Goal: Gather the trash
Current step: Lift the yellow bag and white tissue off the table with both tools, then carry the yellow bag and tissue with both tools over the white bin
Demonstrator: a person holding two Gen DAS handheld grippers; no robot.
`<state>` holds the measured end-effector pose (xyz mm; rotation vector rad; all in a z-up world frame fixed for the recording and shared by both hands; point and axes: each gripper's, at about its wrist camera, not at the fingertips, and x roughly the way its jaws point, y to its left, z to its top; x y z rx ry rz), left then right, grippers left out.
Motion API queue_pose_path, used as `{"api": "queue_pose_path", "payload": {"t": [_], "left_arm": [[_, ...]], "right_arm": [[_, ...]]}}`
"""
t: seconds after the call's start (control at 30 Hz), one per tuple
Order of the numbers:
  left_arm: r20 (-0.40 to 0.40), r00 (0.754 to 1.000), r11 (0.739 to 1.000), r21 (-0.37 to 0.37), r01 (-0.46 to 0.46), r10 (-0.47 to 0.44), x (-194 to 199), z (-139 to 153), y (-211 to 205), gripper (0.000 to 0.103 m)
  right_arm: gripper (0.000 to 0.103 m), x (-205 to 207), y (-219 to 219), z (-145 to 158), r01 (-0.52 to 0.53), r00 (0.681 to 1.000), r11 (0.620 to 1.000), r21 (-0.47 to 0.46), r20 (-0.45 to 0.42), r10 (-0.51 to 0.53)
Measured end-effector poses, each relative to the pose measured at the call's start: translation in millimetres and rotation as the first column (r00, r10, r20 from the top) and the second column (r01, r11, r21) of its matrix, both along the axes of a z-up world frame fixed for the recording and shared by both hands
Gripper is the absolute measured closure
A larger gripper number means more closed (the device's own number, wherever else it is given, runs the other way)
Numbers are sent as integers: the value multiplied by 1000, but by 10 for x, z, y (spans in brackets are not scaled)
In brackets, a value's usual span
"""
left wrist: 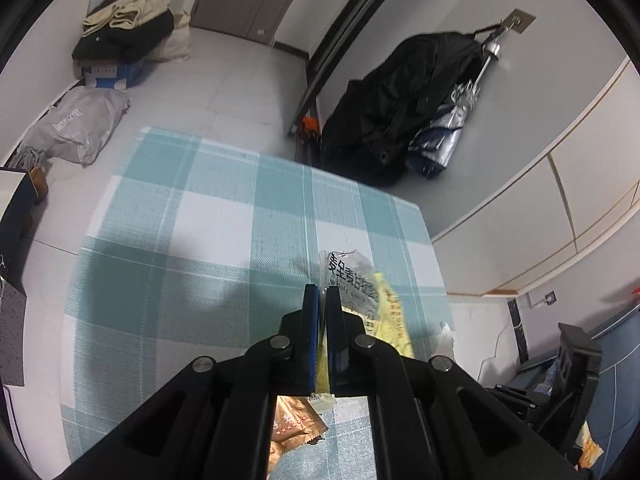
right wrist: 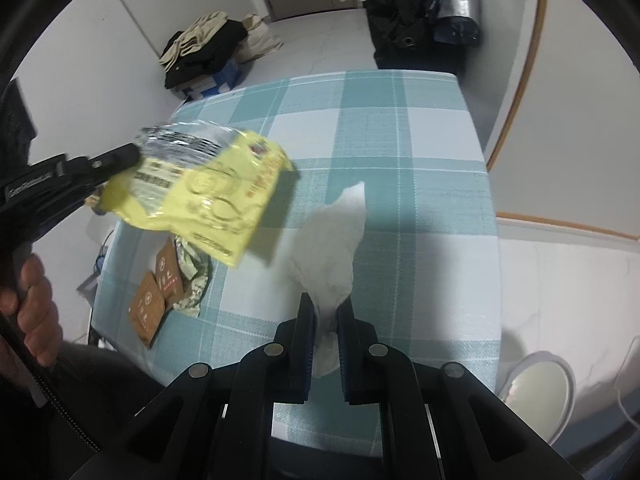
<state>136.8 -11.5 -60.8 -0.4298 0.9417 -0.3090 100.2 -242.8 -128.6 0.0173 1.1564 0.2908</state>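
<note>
Two grippers each have hold of a piece of trash above a table with a teal-and-white checked cloth (right wrist: pixel 420 140). The left gripper (left wrist: pixel 321 292) is clamped fully shut on a yellow-and-clear snack wrapper (right wrist: pixel 216 196), which hangs clear of the cloth; in the right wrist view it sits at about nine o'clock, with the person's hand (right wrist: pixel 34 304) on the handle at roughly eight o'clock. The right gripper (right wrist: pixel 325 308) is pinched nearly closed on a crumpled white tissue (right wrist: pixel 332 240), which stands up from the fingers toward twelve o'clock. Brown sachets (right wrist: pixel 154 300) and a crumpled green-patterned wrapper (right wrist: pixel 194 276) lie on the cloth under the yellow wrapper, near the table's nine o'clock edge.
</note>
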Motion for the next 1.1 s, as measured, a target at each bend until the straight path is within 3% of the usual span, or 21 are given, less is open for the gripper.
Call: {"api": "queue_pose_path", "payload": {"t": [0.17,0.6,0.77,1.1], "left_arm": [[50,998,1000,19,-24,23,-52,95,72,103],[160,986,998,28,-50,45,-238,345,218,103],[225,970,989,88,-116,93,-391,511,292,103],[365,929,977,167,-130,61,-723,916,132,103]], "right_arm": [[93,0,-13,-12,18,1000,1000,12,-10,-18],[93,-195,44,372,-1,986,998,63,167,-9],[93,-328,38,525,-1,983,998,57,182,-10],[93,-776,-67,1237,13,937,999,49,348,-30]]}}
